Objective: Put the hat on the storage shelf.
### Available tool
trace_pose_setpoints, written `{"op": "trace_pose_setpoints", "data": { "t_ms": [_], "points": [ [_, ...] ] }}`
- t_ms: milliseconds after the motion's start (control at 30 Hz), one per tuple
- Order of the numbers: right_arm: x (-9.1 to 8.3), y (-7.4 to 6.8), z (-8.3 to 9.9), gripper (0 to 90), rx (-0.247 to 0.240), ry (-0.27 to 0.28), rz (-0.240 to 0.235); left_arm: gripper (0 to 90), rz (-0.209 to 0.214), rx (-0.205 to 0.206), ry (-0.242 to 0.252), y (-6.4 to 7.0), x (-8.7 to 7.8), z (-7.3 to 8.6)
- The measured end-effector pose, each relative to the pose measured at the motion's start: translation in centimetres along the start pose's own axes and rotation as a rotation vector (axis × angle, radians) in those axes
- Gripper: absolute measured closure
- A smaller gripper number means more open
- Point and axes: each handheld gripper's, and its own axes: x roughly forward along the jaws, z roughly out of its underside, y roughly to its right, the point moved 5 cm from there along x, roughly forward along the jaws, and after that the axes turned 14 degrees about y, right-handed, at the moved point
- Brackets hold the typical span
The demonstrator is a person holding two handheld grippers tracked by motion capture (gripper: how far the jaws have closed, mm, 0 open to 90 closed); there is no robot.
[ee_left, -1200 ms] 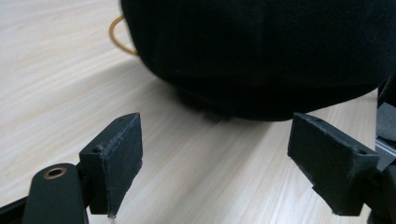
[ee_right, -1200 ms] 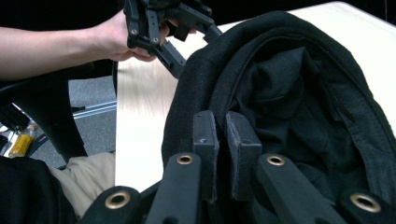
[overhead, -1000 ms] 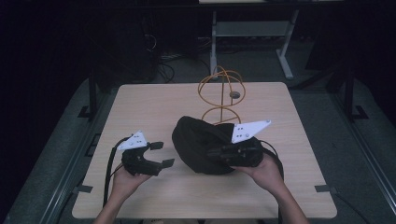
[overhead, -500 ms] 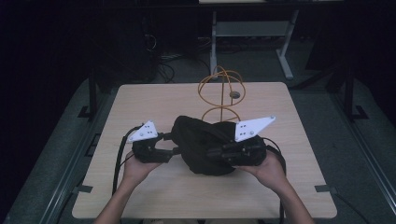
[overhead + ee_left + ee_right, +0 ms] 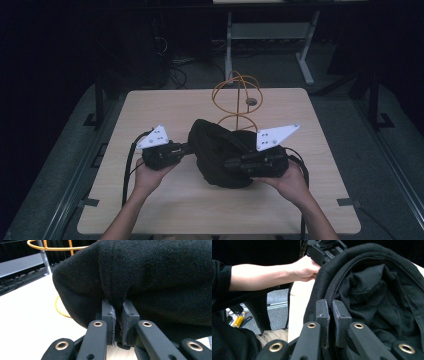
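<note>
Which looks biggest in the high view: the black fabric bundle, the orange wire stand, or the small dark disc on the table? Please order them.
1. Black fabric bundle, clearly largest.
2. Orange wire stand, thin but tall and wide; partly hidden behind the bundle.
3. Small dark disc, by far the smallest.

Table [image 5: 150, 210] (pale wood, seemingly) under black garment [image 5: 215, 150]

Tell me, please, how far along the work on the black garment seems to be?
Done: both grips look made; the left hand-held gripper and right hand-held gripper each pinch the black garment. In hand: it sits bunched on the table. Left: whatever follows; the garment isn't spread or lifted.
</note>
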Motion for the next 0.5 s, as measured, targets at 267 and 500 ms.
{"op": "trace_pose_setpoints", "data": {
  "t_ms": [267, 500],
  "points": [
    [-0.5, 0.9, 0.8, 83.4, 0.039, 0.02, 0.016, 85.5, -0.022, 0.015, 0.028, -0.3, -1.1, -2.6],
    [-0.2, 1.6, 1.1, 83.5, 0.059, 0.041, 0.017, 86.1, -0.042, 0.037, 0.034, -0.3, -1.7, -5.1]
  ]
}}
